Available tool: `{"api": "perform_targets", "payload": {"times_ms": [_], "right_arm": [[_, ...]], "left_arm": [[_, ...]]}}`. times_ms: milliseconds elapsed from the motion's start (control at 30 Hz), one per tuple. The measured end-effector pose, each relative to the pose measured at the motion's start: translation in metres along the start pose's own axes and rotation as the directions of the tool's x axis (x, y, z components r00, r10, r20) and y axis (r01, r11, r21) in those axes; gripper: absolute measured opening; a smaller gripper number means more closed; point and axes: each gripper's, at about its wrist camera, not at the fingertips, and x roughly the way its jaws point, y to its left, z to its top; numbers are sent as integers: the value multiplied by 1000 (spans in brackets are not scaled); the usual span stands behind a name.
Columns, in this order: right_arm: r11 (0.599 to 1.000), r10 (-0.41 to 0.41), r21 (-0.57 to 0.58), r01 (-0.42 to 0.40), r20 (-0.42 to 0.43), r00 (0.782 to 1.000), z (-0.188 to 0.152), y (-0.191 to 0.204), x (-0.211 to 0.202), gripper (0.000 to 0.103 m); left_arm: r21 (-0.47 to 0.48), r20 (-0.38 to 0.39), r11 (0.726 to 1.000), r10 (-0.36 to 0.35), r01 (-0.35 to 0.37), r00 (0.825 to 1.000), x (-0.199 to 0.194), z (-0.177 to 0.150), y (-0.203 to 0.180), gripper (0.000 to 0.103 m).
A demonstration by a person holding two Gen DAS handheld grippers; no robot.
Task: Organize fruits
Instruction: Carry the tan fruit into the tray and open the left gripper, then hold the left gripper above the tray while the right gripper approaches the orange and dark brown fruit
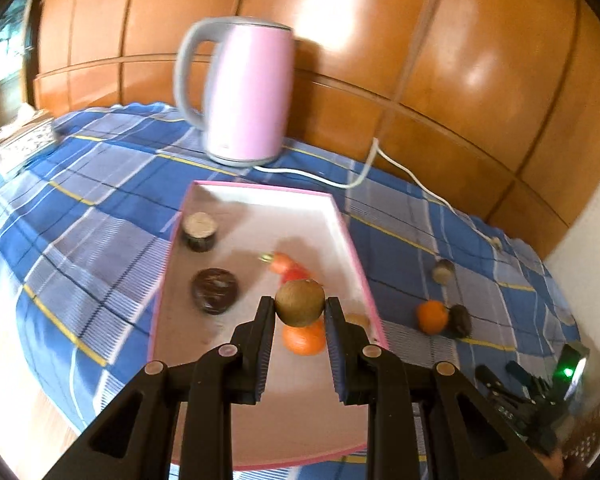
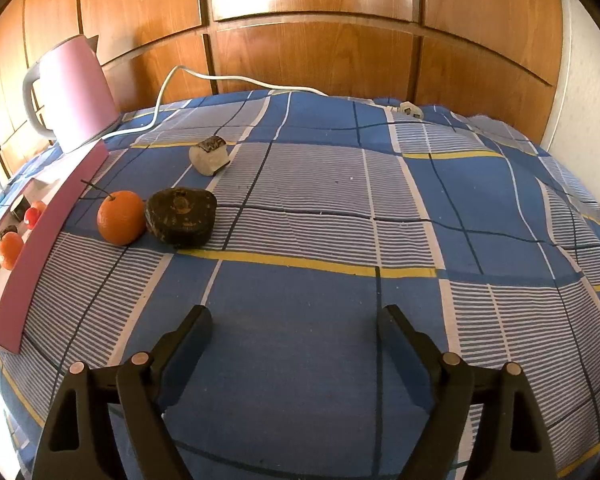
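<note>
My left gripper [image 1: 300,312] is shut on a brown kiwi [image 1: 300,302] and holds it above the pink-edged box [image 1: 260,194]. In the box lie an orange [image 1: 304,340], a red fruit [image 1: 290,268] and two dark round items [image 1: 214,290] [image 1: 198,230]. My right gripper [image 2: 294,320] is open and empty over the blue checked cloth. Ahead of it to the left an orange [image 2: 121,217] touches a dark lump [image 2: 181,216], with a pale cut piece [image 2: 209,155] further back. The same orange shows in the left wrist view [image 1: 432,316].
A pink kettle [image 1: 246,92] stands behind the box, and its white cord [image 1: 380,160] trails right across the cloth to a plug [image 2: 410,109]. Wooden panels back the table. The box's side wall [image 2: 48,240] stands at the left of the right wrist view.
</note>
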Motion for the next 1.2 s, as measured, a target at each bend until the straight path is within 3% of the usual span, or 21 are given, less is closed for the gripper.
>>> {"api": "perform_targets", "payload": {"times_ms": [200, 467, 533, 600, 700, 933, 1067, 1200], "right_arm": [[1000, -5, -2, 5, 6, 1000, 0, 0, 0, 87], [1000, -4, -1, 4, 17, 1000, -1, 0, 0, 87], [1000, -5, -1, 5, 18, 1000, -1, 0, 0, 87], [1000, -5, -1, 5, 18, 1000, -1, 0, 0, 87], [1000, -6, 0, 6, 19, 1000, -1, 0, 0, 87], [1000, -4, 1, 4, 21, 1000, -2, 0, 0, 87], [1000, -4, 2, 4, 21, 1000, -2, 0, 0, 87], [1000, -4, 4, 4, 19, 1000, -1, 0, 0, 87]], "left_arm": [[-57, -4, 998, 27, -27, 1000, 10, 6, 20, 25], [-57, -2, 997, 54, -54, 999, 34, 18, 22, 26], [-51, -4, 997, 65, -66, 998, 39, 19, 22, 31], [-42, 4, 996, 76, -76, 997, 42, 19, 21, 48], [-38, 31, 992, 118, -117, 993, 39, 14, 19, 63], [-66, 29, 980, 192, -190, 981, 33, 1, 18, 66], [-64, 50, 977, 206, -203, 977, 24, -6, 12, 73], [-68, 85, 970, 240, -234, 967, 13, -12, 8, 87]]}}
